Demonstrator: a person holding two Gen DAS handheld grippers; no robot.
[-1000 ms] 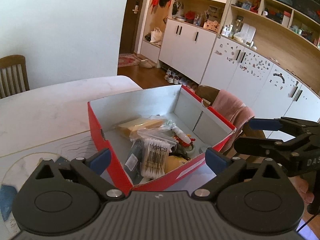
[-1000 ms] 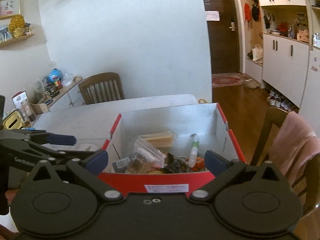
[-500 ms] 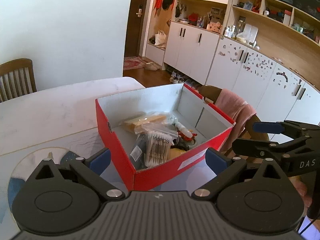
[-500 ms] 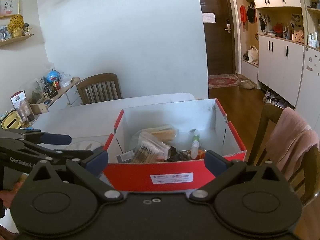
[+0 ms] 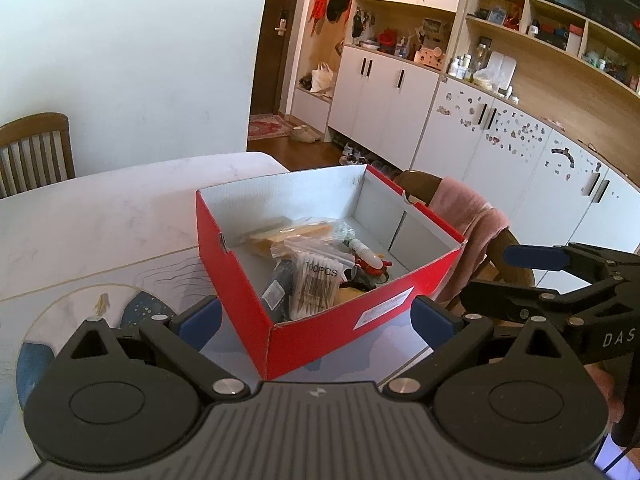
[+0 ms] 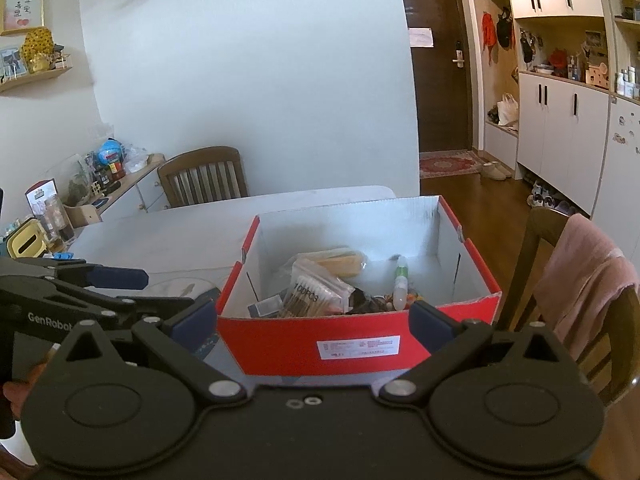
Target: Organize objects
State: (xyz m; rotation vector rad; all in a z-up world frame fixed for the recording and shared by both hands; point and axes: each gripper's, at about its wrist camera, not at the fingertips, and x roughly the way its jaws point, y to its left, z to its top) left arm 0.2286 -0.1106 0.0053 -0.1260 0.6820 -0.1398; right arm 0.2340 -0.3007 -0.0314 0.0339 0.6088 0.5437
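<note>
a: ok, red box (image 5: 320, 332) sits mid-frame on the tabletop (image 5: 100, 216), open top, stuff piled inside. cotton swab bag (image 5: 316, 284) front-centre of the pile, yellowish packet (image 5: 280, 236) behind it, small white bottle (image 5: 366, 252) to the right.

b: left gripper (image 5: 316, 316) jaws wide, nothing between them but the box corner beyond. right gripper (image 6: 314, 314) same, jaws wide, empty, hanging low over the near red wall.

a: stage? can't call it. things all in the box fits a sort that's wrapped up, or a box abt to be emptied. won't pick.

b: fair. if anything in there does get gripped, imo go top-down on the swab bag, it's uppermost. soft plastic, so pinch the bulk, not the loose edge, or it slips.

a: and mind the box walls, jaws this wide could catch the rim.

b: views differ btw. left cam shows the box corner-on plus the placemat w/ the round pattern (image 5: 80, 320), lower left of frame. right cam hides that.

a: right cam gives the long wall square-on w/ the white label (image 6: 358, 349), and a dark flat item (image 6: 266, 306) by the swabs shows clearer. also the chair w/ pink cloth (image 6: 588, 280), right edge.

b: each cam catches the other gripper too: far right in left cam, far left in right cam.
</note>
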